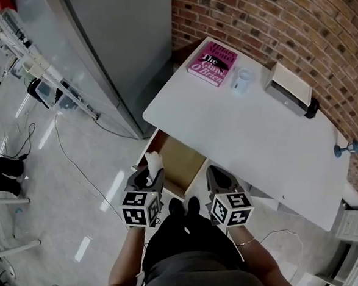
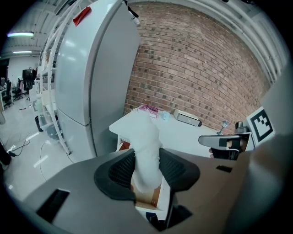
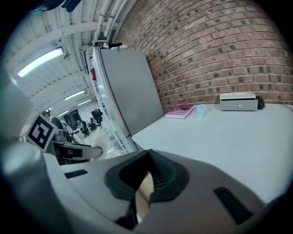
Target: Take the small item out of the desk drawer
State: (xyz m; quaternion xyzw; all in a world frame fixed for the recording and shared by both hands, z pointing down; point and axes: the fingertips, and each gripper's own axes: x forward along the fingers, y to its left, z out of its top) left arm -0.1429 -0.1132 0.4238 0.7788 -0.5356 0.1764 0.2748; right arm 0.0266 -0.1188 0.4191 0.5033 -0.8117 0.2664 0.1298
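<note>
Pinching a small white item (image 2: pixel 145 137) between its pads, the left gripper (image 1: pixel 148 178) holds it just above the open drawer (image 1: pixel 181 159) at the near edge of the worktop (image 1: pixel 245 134); the right gripper (image 1: pixel 219 179) alongside is closed, empty.

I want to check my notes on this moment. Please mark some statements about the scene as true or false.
1. The left hand-held gripper holds a white item between its jaws. True.
2. The desk drawer is closed. False: it stands open.
3. A pink book lies on the desk. True.
4. The right hand-held gripper grips the book. False: its jaws are together and hold nothing.
</note>
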